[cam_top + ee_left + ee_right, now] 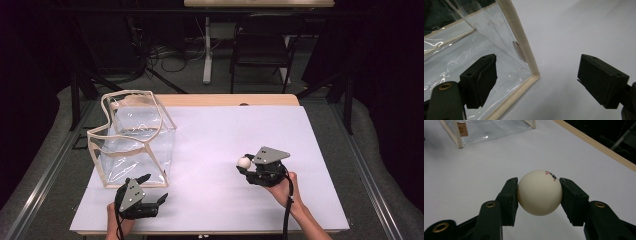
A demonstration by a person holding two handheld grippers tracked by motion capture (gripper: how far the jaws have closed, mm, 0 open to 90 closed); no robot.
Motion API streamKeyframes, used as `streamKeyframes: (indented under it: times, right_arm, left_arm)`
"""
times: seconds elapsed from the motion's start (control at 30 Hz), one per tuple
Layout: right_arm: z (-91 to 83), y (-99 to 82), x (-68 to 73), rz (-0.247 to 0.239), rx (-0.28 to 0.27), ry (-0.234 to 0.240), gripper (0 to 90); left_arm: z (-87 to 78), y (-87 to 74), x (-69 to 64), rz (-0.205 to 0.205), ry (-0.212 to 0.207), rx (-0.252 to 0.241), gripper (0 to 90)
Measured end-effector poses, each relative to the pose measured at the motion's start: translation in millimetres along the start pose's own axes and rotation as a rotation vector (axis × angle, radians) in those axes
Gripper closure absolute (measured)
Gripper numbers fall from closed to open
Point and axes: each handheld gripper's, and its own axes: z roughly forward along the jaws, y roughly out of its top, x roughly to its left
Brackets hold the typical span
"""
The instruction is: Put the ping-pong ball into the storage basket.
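The right gripper (539,195) already clasps the white ping-pong ball (539,192) at the table's near right, while the left gripper (150,192), jaws spread, waits beside the clear bag (135,142), so dropping it in remains.

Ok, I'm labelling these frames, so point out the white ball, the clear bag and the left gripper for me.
white ball (539,193), right gripper view, middle of its front face.
clear bag (141,145), high view, its clear front wall.
left gripper (537,80), left gripper view, midway between its open jaws.
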Motion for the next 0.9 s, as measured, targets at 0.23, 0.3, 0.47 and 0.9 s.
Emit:
streamKeyframes:
  times: [0.23, 0.3, 0.47, 0.9]
  right_arm:
    - [1.6, 3.7, -2.1, 0.0, -0.006, -0.002, 50.7]
    - [1.5, 5.1, -2.8, -0.002, -0.008, -0.005, 50.7]
    - [2.5, 7.6, -4.1, 0.001, -0.014, -0.005, 50.7]
    - [7.8, 12.3, -9.0, 0.006, -0.02, -0.008, 50.7]
  left_arm:
    - [-0.1, 0.0, 0.0, 0.0, 0.0, -0.001, 16.0]
    - [-0.1, 0.1, -0.1, 0.001, -0.001, 0.0, 16.1]
    - [-0.1, 0.1, 0.0, 0.0, -0.001, -0.001, 16.1]
    - [-0.1, 0.1, -0.1, 0.002, -0.001, 0.0, 16.0]
